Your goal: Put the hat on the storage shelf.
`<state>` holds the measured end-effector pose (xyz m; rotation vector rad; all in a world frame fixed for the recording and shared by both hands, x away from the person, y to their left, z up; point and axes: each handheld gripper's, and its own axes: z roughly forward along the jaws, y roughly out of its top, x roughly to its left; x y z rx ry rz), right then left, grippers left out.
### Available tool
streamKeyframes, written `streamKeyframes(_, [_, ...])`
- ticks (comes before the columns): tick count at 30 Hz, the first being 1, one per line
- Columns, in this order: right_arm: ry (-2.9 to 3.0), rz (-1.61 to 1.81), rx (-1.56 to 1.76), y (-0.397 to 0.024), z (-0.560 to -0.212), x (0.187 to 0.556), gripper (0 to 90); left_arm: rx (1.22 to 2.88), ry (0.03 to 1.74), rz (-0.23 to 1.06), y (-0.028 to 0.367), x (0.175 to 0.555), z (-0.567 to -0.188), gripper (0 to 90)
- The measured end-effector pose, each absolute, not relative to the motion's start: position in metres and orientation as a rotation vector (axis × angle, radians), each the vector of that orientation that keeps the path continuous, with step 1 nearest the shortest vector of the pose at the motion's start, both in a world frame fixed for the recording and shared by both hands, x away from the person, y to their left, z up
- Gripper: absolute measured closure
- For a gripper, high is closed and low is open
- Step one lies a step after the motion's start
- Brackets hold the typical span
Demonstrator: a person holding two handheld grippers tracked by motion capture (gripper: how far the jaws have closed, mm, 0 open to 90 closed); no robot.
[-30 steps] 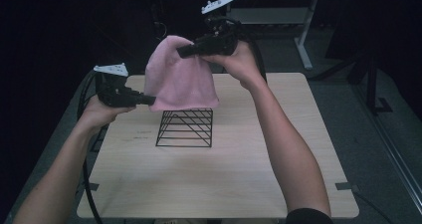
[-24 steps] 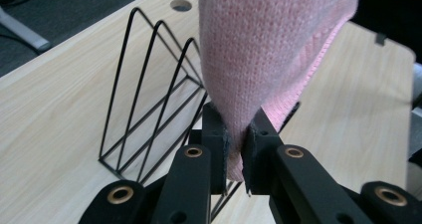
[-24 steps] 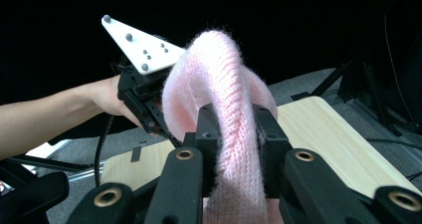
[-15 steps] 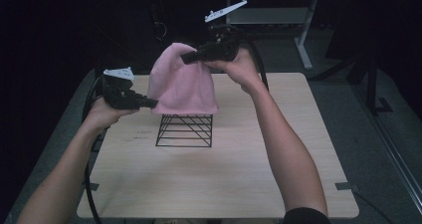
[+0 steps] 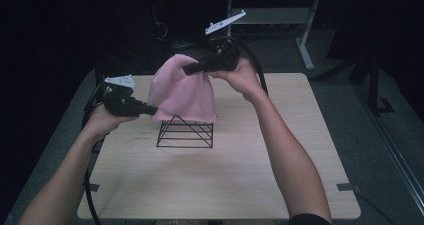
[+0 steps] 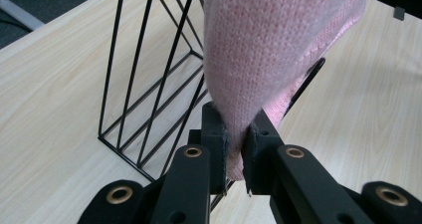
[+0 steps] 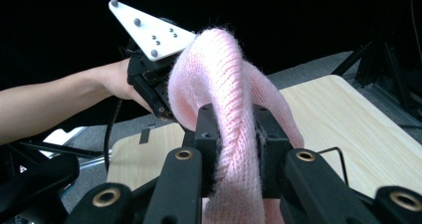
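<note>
Lowered: right tongs [image 5: 186,71], pink hat [image 5: 182,92] nearer wire rack [image 5: 185,133] | both tongs, left tongs [image 5: 152,110] included, clamped on hat

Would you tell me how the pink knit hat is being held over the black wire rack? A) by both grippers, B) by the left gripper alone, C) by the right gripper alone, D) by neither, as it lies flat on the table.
A: the left gripper pinches the pink knit hat at a lower edge and the right gripper clamps a fold near its top, above the black wire rack.
</note>
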<state>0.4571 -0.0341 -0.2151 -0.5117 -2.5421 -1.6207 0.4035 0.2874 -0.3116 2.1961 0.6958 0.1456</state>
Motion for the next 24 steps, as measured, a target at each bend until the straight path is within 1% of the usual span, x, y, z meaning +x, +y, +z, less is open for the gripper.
streamKeyframes(5, [-2.554, -1.59, -0.495, -0.032, -0.223, 0.455, 75.9, 2.239, 0.696, 0.157, 0.285, 0.401, -0.317, 80.9])
streamKeyframes(6, [-2.556, -1.581, -0.496, -0.032, -0.225, 0.454, 75.8, 2.247, 0.69, 0.176, 0.284, 0.4, -0.319, 80.9])
streamKeyframes(24, [-2.563, -1.463, -0.504, -0.024, -0.263, 0.449, 74.6, 2.32, 0.733, 0.154, 0.288, 0.395, -0.356, 81.4])
